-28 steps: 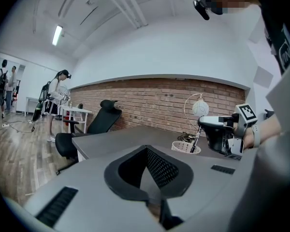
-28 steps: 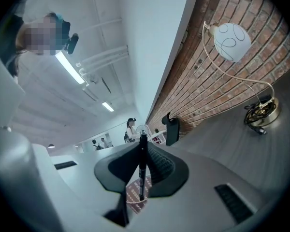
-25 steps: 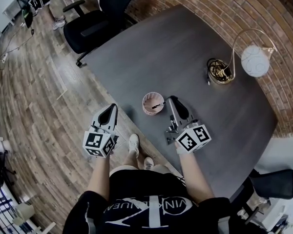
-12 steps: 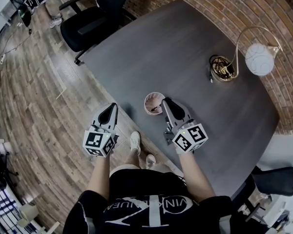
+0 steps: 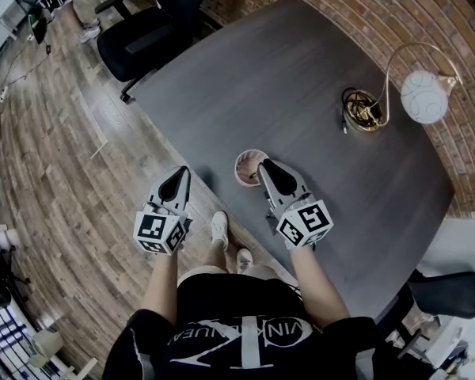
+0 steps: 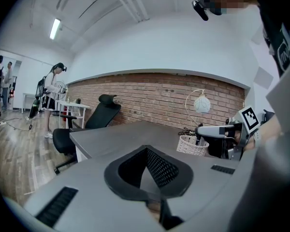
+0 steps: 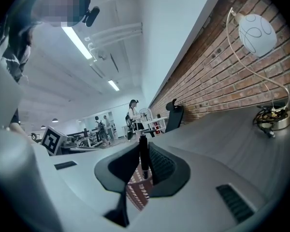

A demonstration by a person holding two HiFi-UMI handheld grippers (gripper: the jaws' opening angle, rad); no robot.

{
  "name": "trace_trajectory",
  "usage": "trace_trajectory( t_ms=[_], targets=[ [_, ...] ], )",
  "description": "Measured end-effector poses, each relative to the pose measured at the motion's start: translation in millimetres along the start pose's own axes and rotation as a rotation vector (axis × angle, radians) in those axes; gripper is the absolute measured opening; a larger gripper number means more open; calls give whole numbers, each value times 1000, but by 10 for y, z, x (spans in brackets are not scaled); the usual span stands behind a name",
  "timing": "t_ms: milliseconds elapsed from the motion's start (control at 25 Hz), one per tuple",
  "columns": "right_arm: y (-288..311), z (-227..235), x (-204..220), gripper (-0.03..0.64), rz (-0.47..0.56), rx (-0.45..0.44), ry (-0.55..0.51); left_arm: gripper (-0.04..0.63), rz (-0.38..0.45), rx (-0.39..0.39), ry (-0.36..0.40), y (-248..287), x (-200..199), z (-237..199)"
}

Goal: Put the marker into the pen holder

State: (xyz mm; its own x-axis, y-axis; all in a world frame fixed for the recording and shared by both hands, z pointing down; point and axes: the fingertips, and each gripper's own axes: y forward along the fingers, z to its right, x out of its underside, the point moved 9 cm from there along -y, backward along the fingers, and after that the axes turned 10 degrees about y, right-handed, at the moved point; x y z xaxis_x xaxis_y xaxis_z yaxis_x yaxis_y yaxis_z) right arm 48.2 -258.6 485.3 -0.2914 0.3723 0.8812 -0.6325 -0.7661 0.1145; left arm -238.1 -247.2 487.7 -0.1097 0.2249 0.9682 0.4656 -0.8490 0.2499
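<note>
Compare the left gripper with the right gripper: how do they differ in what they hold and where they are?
The right gripper has its fingers clamped on the marker; the left gripper has its fingers shut on nothing. The right gripper is over the table, at the pen holder; the left gripper hangs beyond the table edge, over the floor. Both are hand-held and point forward.

walls: red brick wall (image 5: pixel 427 22) | floor: wood-plank floor (image 5: pixel 55 149) | furniture: dark grey table (image 5: pixel 285 77), black office chair (image 5: pixel 138 39) | light: globe lamp (image 5: pixel 422 97) on the table, ceiling tubes (image 7: pixel 77 41) lit
</note>
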Motion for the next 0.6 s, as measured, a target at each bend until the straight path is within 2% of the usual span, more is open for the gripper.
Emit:
trace_trajectory(
  t_ms=[600],
  targets=[
    [9, 7, -13, 57, 5, 17, -33, 14, -2, -16, -2, -29, 18, -16]
  ],
)
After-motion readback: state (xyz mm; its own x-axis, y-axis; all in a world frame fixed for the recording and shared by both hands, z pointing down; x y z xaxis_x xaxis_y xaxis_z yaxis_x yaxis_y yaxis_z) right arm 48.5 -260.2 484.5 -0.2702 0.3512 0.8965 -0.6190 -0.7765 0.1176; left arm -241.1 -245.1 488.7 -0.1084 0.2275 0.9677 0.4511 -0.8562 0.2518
